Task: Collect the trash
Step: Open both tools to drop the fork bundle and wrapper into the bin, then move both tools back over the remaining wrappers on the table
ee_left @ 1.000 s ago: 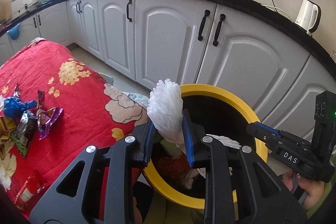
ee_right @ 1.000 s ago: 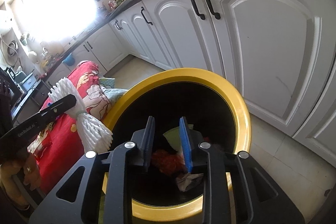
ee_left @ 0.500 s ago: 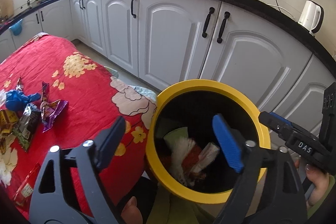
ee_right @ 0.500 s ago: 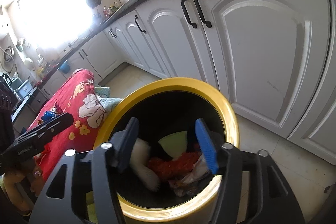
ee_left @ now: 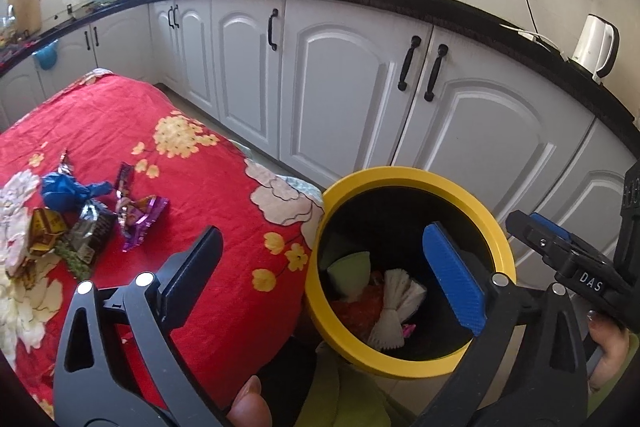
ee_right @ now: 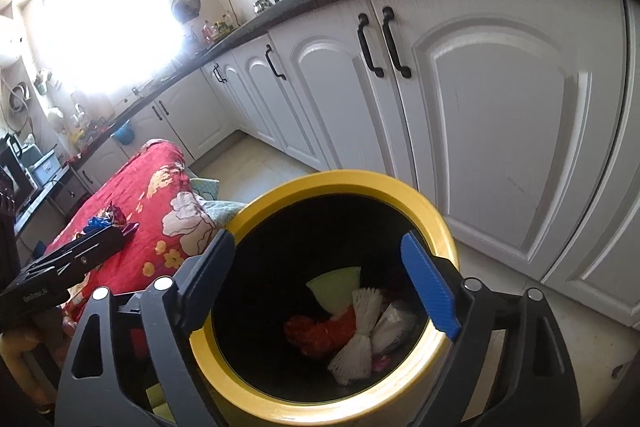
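Yellow-rimmed, black-walled bin stands on the floor between the red floral worktop cloth and the white cabinet doors. Contents, as seen from the right wrist: a white pleated paper piece tied at its waist, lying on top; red crumpled wrapper beside it; a pale green piece behind; a white crumpled wrapper and a small pink scrap, partly hidden.

Left gripper: jaws have just been opening and stand spread wide, empty, one over the cloth, the other over the bin mouth. Right gripper: jaws likewise have just been opening, wide apart, holding nothing, framing the bin mouth.

Trash still on the worktop: blue crumpled bag, purple foil wrapper, dark wrapper, yellow wrapper, clustered well apart from the bin.

Surroundings: black counter carrying a white kettle, dark kettle and bottles; ladles hang on the wall.

Writing: "DAS" on the right gripper's body in the left wrist view. Wrapper print is illegible.
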`<state>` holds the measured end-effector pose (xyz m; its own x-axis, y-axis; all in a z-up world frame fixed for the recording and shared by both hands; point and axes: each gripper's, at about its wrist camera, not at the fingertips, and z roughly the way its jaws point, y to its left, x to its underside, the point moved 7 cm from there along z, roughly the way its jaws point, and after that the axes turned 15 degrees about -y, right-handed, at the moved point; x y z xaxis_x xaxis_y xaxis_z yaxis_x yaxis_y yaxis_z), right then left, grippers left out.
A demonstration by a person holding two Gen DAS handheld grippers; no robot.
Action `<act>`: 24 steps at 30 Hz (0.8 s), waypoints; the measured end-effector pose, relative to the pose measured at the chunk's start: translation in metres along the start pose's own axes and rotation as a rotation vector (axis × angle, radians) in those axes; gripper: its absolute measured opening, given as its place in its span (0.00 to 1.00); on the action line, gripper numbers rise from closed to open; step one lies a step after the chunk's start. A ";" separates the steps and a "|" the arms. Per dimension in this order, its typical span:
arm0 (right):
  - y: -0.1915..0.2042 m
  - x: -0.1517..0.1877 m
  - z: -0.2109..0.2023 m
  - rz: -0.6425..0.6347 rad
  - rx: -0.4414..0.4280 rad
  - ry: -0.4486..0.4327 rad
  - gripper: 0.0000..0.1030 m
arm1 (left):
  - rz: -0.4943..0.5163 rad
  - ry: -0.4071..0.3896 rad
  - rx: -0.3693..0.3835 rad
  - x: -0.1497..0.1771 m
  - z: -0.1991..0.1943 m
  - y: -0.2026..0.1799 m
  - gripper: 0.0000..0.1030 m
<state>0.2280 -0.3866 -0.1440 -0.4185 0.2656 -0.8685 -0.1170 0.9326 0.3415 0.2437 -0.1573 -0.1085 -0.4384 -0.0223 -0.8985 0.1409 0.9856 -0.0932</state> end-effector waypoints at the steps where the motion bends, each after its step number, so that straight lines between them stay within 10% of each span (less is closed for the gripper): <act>1: 0.002 -0.003 -0.001 -0.011 0.001 -0.010 0.83 | -0.001 -0.007 -0.003 -0.001 -0.003 0.001 0.89; 24: 0.088 -0.025 -0.023 -0.198 -0.091 -0.125 0.93 | -0.026 -0.150 -0.095 -0.032 -0.055 0.055 0.89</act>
<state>0.2079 -0.3165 -0.0836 -0.2658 0.1135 -0.9573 -0.2683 0.9451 0.1865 0.2168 -0.0935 -0.0618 -0.3025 -0.0654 -0.9509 0.0435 0.9957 -0.0823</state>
